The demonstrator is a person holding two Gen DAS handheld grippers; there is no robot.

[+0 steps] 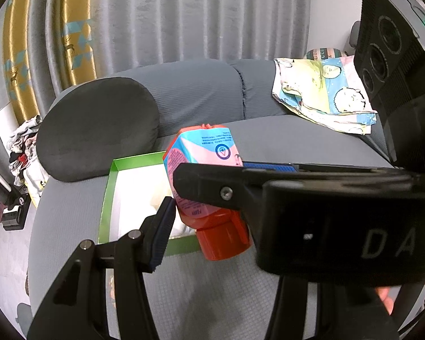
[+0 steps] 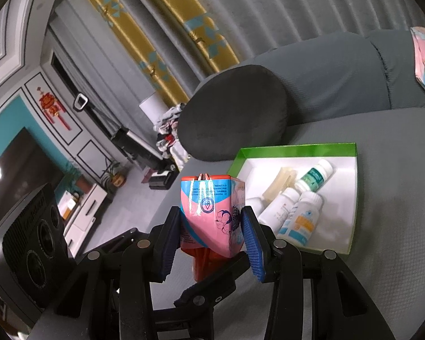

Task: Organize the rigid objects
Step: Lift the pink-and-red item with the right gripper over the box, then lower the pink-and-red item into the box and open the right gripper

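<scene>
The grey sofa (image 2: 354, 170) is soft, so the green tray (image 2: 297, 148) on it could tip if bumped. The pink-and-red bottle (image 2: 212, 215) hangs upside down just beside the tray, right gripper (image 2: 209, 243) clamped on it, left gripper (image 1: 167, 195) jaws apart. Glossy wrap, so it might slip and knock the small white bottles (image 2: 300, 218).

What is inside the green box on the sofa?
Right wrist view: the green box holds three white bottles and a cream-coloured piece. Its near-left corner is hidden behind the pink bottle held by the right gripper.
</scene>
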